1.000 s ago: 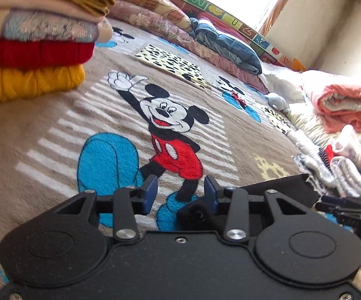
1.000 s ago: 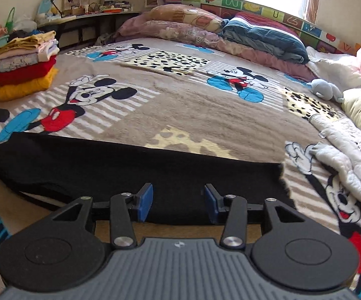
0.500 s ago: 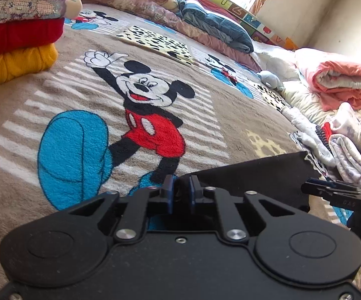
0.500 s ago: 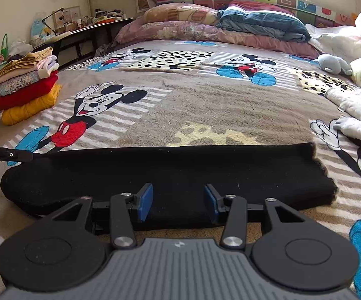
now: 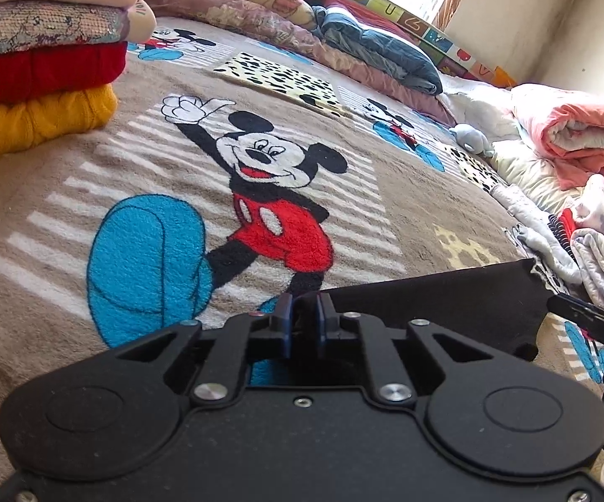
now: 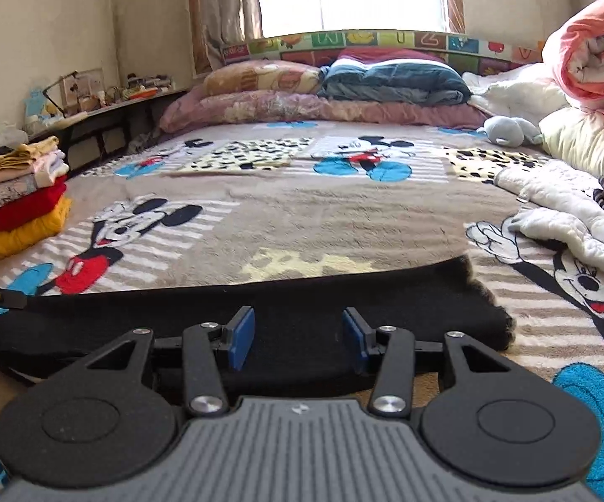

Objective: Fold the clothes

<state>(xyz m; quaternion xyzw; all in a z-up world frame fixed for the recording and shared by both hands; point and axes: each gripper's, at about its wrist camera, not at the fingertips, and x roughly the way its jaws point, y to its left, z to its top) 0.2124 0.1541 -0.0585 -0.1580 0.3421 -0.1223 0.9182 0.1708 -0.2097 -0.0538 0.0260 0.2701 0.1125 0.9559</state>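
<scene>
Left wrist view shows the left gripper (image 5: 302, 320) with its blue pads drawn together on the left end of the black garment (image 5: 436, 305), a small ridge of dark cloth pinched between them. The garment lies as a long, narrow band across the near edge of the Mickey Mouse blanket (image 5: 176, 175), running from that gripper toward the right, where the tip of the other tool shows at the frame's edge.

In the right wrist view the right gripper (image 6: 298, 336) hangs over the middle-to-right stretch of the same band, jaws parted, blue pads standing apart with cloth below them but nothing pressed between. The garment's right end (image 6: 486, 313) looks fuzzy or frayed and slightly lifted.

The fabric reads as soft, limp and light, perhaps knit or fleece; it should sag and drape wherever it is unsupported and cling a little to the plush blanket. A pinch on one layer could peel the layers apart, so the better hold seems to be the near edge close to the right end, taking all layers together. With both ends held, the band could be lifted evenly.

A stack of folded clothes (image 6: 17, 196) sits at the far left; unfolded laundry (image 6: 565, 217) lies at the right.
</scene>
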